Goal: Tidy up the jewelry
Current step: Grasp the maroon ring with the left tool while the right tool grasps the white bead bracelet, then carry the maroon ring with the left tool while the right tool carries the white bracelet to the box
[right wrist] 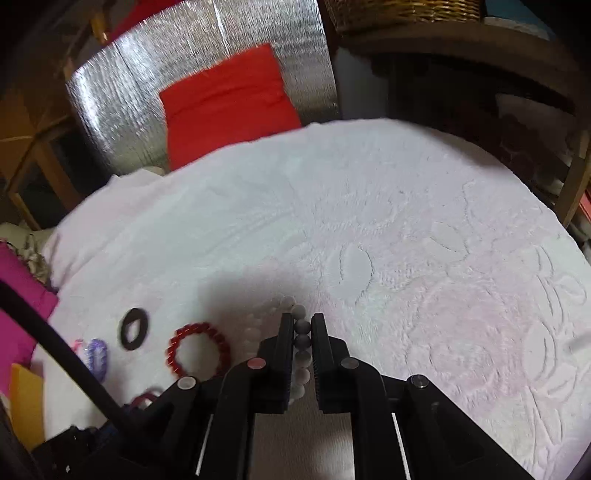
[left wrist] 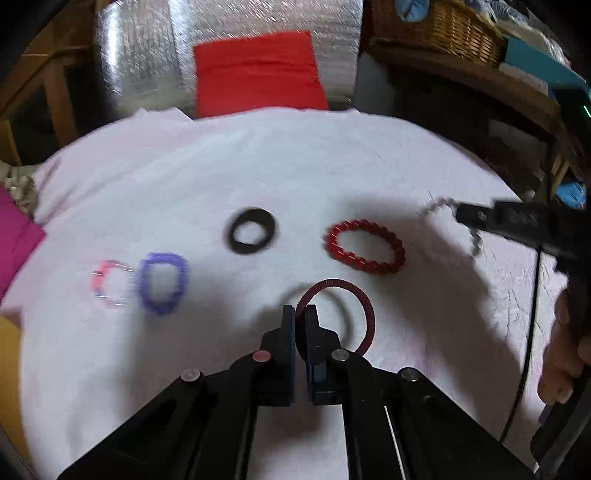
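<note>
My left gripper (left wrist: 300, 314) is shut on a dark red coiled ring bracelet (left wrist: 364, 306) and holds it just above the white cloth (left wrist: 258, 166). On the cloth lie a red beaded bracelet (left wrist: 364, 246), a black ring (left wrist: 252, 230), a purple bracelet (left wrist: 161, 282) and a pink bracelet (left wrist: 110, 283) in a row. My right gripper (right wrist: 299, 323) is shut on a grey and white beaded bracelet (right wrist: 302, 332), which hangs from its fingers. It also shows at the right of the left wrist view (left wrist: 461, 214), with the beads dangling.
A red cushion (left wrist: 258, 74) leans on silver foil sheeting (left wrist: 147, 66) behind the cloth. A wicker basket (left wrist: 443, 26) stands on a shelf at back right. Magenta fabric (left wrist: 18, 236) lies at the left edge. The cloth's right half (right wrist: 443, 258) has an embossed pattern.
</note>
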`<state>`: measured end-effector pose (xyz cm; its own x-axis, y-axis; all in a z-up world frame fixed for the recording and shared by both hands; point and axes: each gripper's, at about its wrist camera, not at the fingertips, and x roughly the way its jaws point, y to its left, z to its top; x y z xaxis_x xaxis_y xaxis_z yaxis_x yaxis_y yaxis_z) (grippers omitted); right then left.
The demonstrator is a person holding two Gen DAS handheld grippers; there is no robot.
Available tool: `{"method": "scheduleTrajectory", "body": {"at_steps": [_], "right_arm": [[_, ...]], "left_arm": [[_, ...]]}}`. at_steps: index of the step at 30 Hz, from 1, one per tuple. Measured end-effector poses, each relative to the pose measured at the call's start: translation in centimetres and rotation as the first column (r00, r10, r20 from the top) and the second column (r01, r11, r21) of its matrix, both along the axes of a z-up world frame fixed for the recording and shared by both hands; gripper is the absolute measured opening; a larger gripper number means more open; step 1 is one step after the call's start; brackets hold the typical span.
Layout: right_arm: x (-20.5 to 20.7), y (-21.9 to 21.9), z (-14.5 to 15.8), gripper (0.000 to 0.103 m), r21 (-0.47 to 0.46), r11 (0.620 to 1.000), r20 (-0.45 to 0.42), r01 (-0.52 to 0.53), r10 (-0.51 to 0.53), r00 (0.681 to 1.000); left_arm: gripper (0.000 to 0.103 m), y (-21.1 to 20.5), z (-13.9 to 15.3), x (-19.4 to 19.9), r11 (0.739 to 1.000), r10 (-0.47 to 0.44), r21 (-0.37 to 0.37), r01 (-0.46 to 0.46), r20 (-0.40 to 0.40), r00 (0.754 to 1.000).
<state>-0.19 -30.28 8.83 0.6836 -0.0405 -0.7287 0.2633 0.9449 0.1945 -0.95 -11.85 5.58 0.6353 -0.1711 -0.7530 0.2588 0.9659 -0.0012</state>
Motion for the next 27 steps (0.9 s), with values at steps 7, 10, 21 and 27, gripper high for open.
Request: {"method": "scheduleTrajectory", "body": {"at_steps": [7, 10, 21, 27], "right_arm": [[-4.4, 2.7, 1.3, 0.01, 0.087, 0.996, 0.106, 0.008, -0.018, 0.994], [-5.8, 5.8, 1.8, 0.01, 0.079, 0.997, 0.139, -0.023, 0.012, 0.99], [-9.1, 17.2, 4.5, 0.01, 0.016, 0.98, 0.179, -0.198, 0.192, 0.965], [-9.2, 21.2, 6.5, 0.01, 0.013, 0.959, 0.216, -0.283, 0.274, 0.937]], "left_arm": [[0.004, 8.8, 3.3, -2.5, 0.983, 0.166, -0.077, -0.166, -0.001, 0.986], [0.004, 12.2, 3.8, -3.1, 0.97, 0.232, -0.079, -0.232, -0.002, 0.973], [0.004, 20.7, 7.5, -8.0, 0.927, 0.375, -0.072, -0.368, 0.158, 0.914], [0.004, 22.9, 9.7, -11.2, 0.898, 0.438, -0.092, -0.43, 0.259, 0.861]]}}
